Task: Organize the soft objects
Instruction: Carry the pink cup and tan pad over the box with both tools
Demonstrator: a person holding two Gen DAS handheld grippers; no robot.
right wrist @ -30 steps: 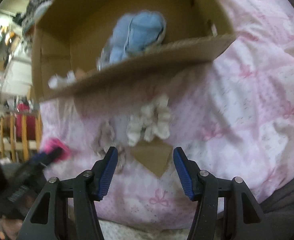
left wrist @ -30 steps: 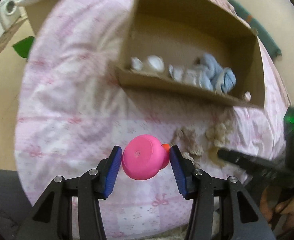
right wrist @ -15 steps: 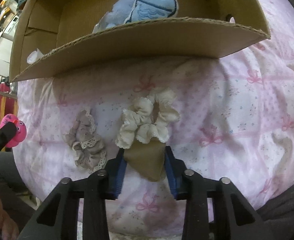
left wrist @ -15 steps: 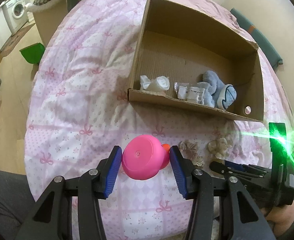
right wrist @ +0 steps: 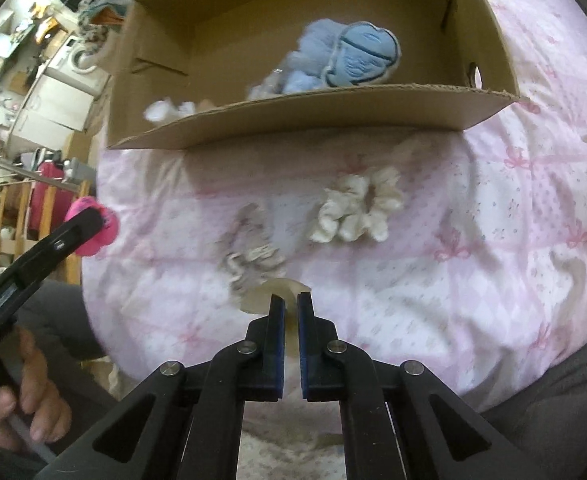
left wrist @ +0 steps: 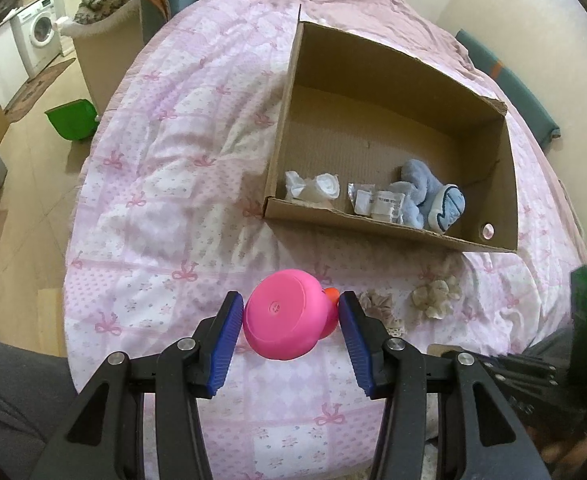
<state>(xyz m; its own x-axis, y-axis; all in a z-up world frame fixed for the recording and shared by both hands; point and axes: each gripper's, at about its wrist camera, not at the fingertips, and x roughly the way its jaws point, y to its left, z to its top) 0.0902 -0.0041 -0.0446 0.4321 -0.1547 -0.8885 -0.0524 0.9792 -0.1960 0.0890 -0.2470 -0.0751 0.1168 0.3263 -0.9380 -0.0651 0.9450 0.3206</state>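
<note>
My left gripper (left wrist: 289, 322) is shut on a pink rubber duck (left wrist: 287, 314) and holds it above the pink quilt, in front of the cardboard box (left wrist: 373, 224). My right gripper (right wrist: 291, 308) is shut on a tan piece of soft material (right wrist: 271, 294) near the bed's front edge. A cream scrunchie (right wrist: 357, 210) and a grey lace scrunchie (right wrist: 249, 256) lie on the quilt in front of the box. The box holds a blue plush (left wrist: 433, 198), white soft items (left wrist: 313, 186) and small packets (left wrist: 377, 202).
The box's low front wall (right wrist: 313, 114) stands between the scrunchies and its inside. A green bin (left wrist: 73, 118) sits on the floor left of the bed. A teal cushion (left wrist: 509, 88) lies at the far right. My left gripper shows at the right wrist view's left edge (right wrist: 89, 224).
My right gripper has closed on the tan piece and pulled back from the scrunchies. My left gripper keeps the duck and has drawn back a little from the box.
</note>
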